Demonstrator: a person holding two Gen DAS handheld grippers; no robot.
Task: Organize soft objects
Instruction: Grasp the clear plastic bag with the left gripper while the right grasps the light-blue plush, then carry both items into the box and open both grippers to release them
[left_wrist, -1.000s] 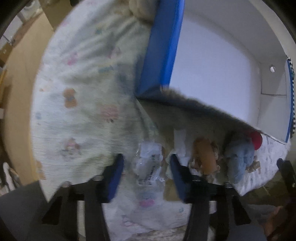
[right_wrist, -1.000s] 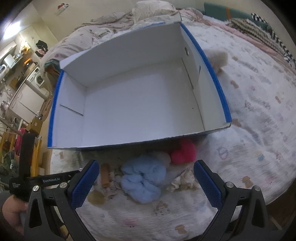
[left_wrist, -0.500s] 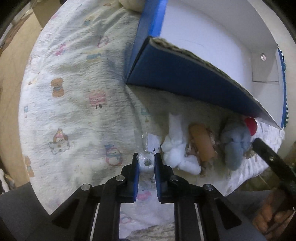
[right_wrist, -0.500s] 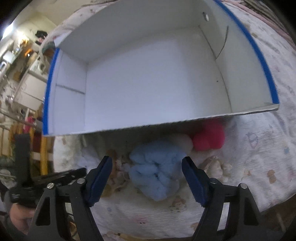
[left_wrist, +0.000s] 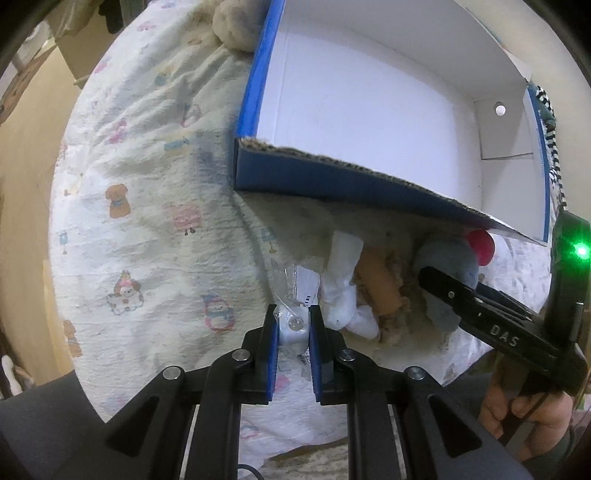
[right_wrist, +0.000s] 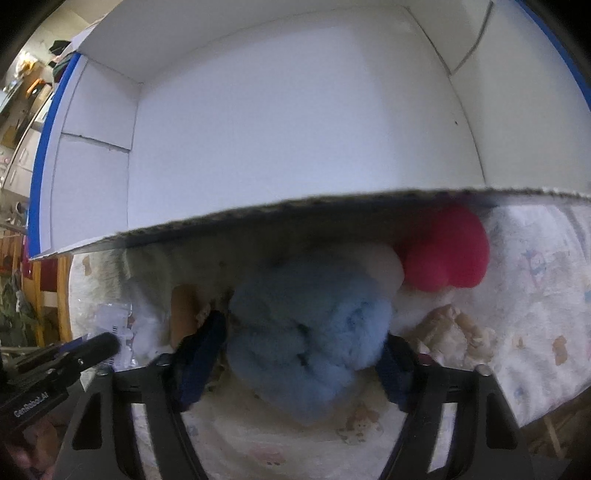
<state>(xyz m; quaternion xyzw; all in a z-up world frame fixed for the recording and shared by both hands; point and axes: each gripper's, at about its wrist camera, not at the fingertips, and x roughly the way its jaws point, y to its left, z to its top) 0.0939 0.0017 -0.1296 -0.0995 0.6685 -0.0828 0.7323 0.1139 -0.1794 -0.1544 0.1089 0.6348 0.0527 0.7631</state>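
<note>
My left gripper (left_wrist: 292, 325) is shut on a clear plastic packet (left_wrist: 295, 295) with a white label, lying on the patterned bedspread (left_wrist: 147, 192). My right gripper (right_wrist: 303, 350) stands around the fluffy blue plush (right_wrist: 310, 332), its pads pressing the plush's sides. A red plush (right_wrist: 447, 251), a white soft piece (left_wrist: 343, 280), a brown roll (left_wrist: 380, 284) and a tan plush (right_wrist: 454, 328) lie beside it in front of the open blue-and-white box (left_wrist: 369, 110), which is empty inside (right_wrist: 295, 122).
A beige plush (left_wrist: 236, 22) lies behind the box's left wall. The bed's edge drops off at the left and near side. My right gripper's body (left_wrist: 491, 325) crosses the left wrist view at lower right.
My left gripper closed on the plastic packet. My right gripper moved down and forward onto the blue plush and narrowed around it.
</note>
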